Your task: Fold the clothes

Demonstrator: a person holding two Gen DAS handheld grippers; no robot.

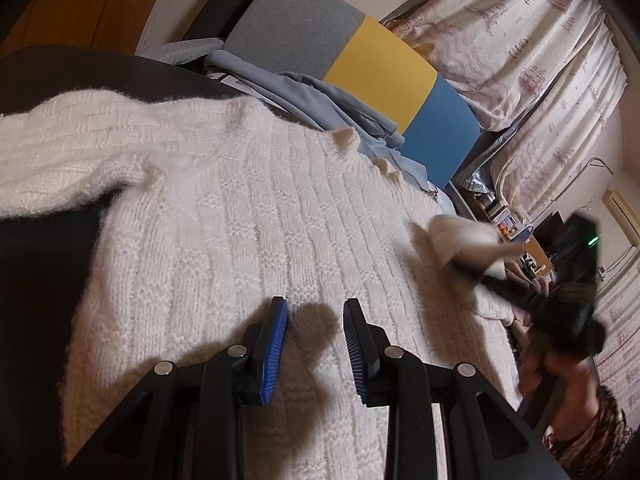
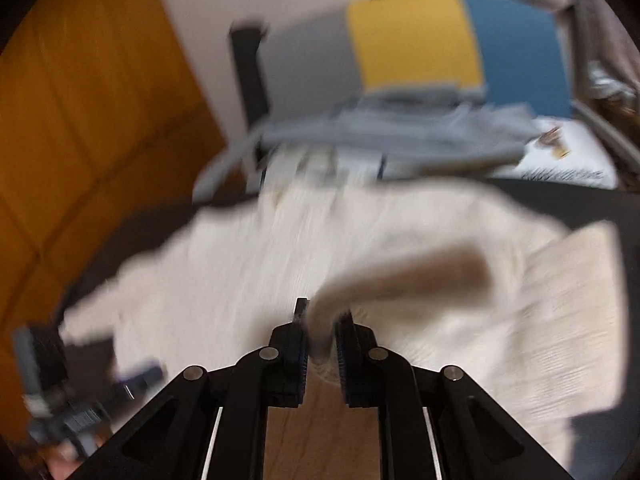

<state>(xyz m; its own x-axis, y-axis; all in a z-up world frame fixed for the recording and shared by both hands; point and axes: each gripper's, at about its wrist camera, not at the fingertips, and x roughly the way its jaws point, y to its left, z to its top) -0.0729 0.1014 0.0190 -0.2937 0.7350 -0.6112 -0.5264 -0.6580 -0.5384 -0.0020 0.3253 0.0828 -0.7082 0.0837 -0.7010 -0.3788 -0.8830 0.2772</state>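
Dark surface (image 1: 36, 280), curtains (image 1: 540, 60) behind; white knit sweater (image 1: 240, 220) spread flat, right tool (image 2: 320, 340) clenched on its sleeve (image 2: 400, 276), left tool (image 1: 316, 320) released.

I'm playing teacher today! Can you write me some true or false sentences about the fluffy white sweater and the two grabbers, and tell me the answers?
1. The sweater is white and knitted. True.
2. The right gripper pinches a piece of the sweater. True.
3. The left gripper is squeezing the sweater. False: its blue pads stand apart above the knit, holding nothing.
4. The chair back is all red. False: it is grey, yellow and blue.
5. Light blue cloth lies beyond the sweater. True.
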